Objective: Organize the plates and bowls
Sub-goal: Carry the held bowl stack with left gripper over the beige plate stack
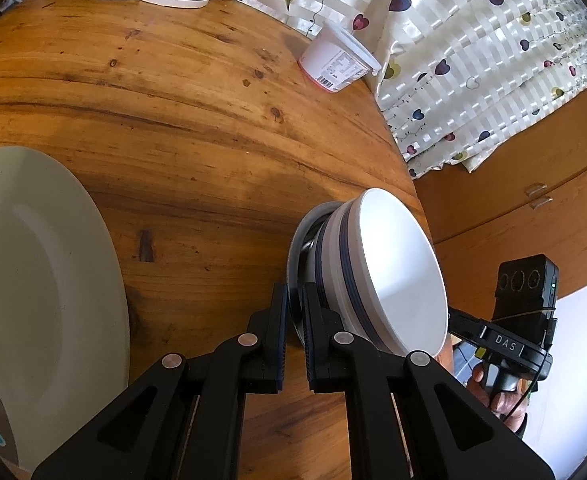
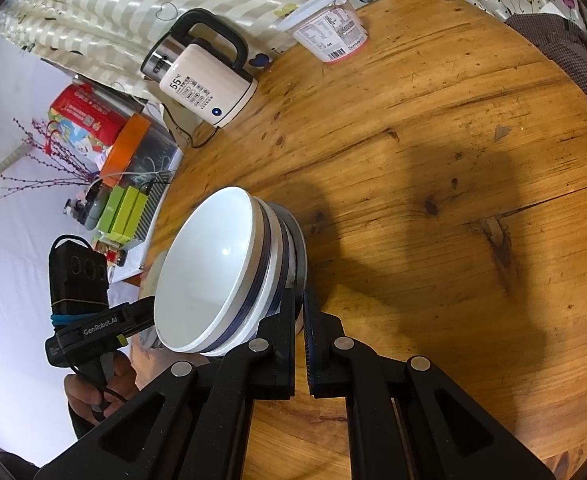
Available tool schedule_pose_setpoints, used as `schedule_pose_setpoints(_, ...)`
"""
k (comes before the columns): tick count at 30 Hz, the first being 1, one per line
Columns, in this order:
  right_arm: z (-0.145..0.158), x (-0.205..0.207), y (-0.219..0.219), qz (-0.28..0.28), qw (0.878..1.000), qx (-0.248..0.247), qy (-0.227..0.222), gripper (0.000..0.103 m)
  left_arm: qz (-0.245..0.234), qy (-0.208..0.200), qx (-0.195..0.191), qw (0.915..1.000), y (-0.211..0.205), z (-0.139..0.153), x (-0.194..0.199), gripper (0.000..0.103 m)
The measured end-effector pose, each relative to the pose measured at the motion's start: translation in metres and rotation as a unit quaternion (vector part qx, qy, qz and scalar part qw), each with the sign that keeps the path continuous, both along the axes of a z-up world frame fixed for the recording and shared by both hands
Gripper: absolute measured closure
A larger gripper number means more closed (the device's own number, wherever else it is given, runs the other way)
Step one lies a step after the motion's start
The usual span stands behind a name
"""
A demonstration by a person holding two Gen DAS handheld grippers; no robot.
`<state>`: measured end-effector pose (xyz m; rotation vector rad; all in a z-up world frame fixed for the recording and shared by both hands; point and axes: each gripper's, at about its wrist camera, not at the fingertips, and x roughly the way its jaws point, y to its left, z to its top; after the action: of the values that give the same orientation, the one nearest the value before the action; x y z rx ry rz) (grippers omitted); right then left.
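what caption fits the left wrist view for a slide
Left tool clamps the rim of a small plate carrying a white bowl on a wooden table.

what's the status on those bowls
Left gripper and right gripper both shut on plate rim. Stacked bowls riding on it. Big plate aside.

The left claw (image 1: 292, 300) is showing matte black linkage arms with silver round rivets and blue-edged pads. The right claw (image 2: 299, 308) is looking alike; its handle is wearing "DAS" lettering, a black box and thin cables.
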<state>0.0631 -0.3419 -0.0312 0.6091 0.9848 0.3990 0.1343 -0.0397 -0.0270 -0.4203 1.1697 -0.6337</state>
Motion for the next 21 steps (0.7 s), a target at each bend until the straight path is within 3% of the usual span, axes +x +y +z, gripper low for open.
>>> schedule_pose_setpoints(12, -0.001, -0.004, 0.0, -0.001, 1.0, 0.003, 0.001, 0.096, -0.002, -0.011, 0.002, 0.9999, 0.0, 0.005, -0.003, 0.096)
schedule_pose_setpoints(21, 0.017, -0.005, 0.005, 0.003, 1.0, -0.002, -0.011, 0.096, 0.003, -0.014, 0.002, 0.9999, 0.003, 0.012, -0.004, 0.096)
